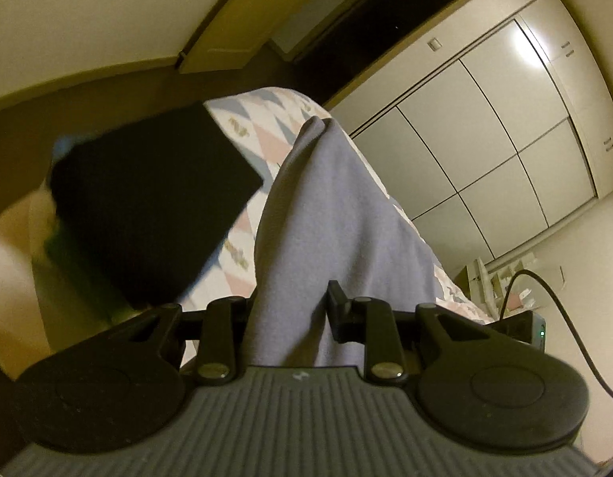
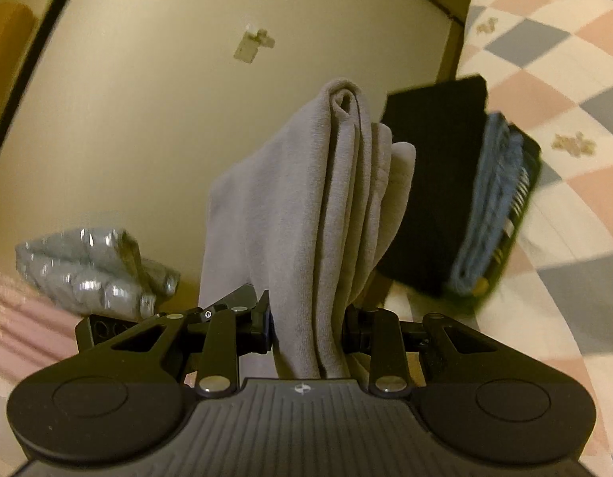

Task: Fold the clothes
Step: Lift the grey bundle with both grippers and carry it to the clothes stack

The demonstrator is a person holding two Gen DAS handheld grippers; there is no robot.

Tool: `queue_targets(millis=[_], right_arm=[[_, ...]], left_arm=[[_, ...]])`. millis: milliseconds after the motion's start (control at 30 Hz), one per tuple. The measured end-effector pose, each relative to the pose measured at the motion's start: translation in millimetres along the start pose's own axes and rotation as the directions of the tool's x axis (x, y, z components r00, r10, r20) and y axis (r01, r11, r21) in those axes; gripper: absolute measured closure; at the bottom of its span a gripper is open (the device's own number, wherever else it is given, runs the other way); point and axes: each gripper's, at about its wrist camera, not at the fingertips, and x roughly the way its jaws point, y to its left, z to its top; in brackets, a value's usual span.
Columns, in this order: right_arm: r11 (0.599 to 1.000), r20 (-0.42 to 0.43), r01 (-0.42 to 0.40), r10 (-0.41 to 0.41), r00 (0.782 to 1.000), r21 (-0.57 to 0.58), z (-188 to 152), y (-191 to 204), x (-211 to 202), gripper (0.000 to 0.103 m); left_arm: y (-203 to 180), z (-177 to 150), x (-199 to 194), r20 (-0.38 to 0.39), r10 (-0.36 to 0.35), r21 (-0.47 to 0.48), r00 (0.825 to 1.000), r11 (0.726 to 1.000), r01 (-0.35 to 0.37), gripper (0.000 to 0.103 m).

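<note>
Both the left gripper [image 1: 292,310] and right gripper [image 2: 308,326] are clamping the folded grey garment [image 2: 306,206] aloft near the stack [image 2: 437,183] on the bed [image 2: 545,59], so its 2 loose layers are risking slipping apart.

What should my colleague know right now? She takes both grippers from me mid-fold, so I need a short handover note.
Left gripper: shut on the grey garment, which runs forward from its jaws.
Right gripper: shut on the same grey garment, seen here folded into several layers.
The garment is held up off the patterned bedspread.
Done: a stack of folded clothes, black on top, blue below, lies on the bedspread.
Left: lay the grey garment down, probably on that stack. A crumpled grey-blue piece near the pink fabric looks unfolded.
</note>
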Motion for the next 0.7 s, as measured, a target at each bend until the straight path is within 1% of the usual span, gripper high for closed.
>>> queue_targets(millis=[100,233,367,467,567,633,700], right_arm=[[1.000,0.064,0.001,-0.002,0.998,0.017,19.2,3.9,18.3,0.073],[0.999,0.160,0.003,-0.010,0.987,0.047,44.4,8.0,45.4,0.073],[0.993,0.235,0.003,-0.031,0.971,0.117,67.1,7.7,82.4,0.073],[0.984,0.262,0.004,-0.053,0.964,0.181,78.1,0.9,108.8,0.073],[0.968,0.270,0.020,-0.089,0.959,0.251,80.3,-10.6,128.0,0.073],[0.958,0.268,0.045,-0.125,0.955,0.285,77.6,-19.3,136.5,0.073],[0.945,0.257,0.072,-0.160,0.953,0.320,73.7,-30.0,141.7,0.073]], left_arm=[[3.9,40.6,13.5,-0.013,-0.007,0.067,1.000,0.998,0.008,0.079],[12.3,97.6,30.9,-0.049,-0.048,0.158,0.998,0.986,0.055,0.079],[30.8,149.2,50.0,-0.098,-0.064,0.220,0.993,0.972,0.084,0.079],[49.5,178.8,65.6,-0.151,-0.066,0.229,0.986,0.968,0.100,0.079],[67.7,194.3,80.5,-0.203,-0.063,0.243,0.977,0.963,0.113,0.079],[78.7,192.3,90.2,-0.229,-0.064,0.234,0.971,0.965,0.118,0.082],[89.8,190.2,99.9,-0.255,-0.064,0.225,0.965,0.966,0.124,0.082]])
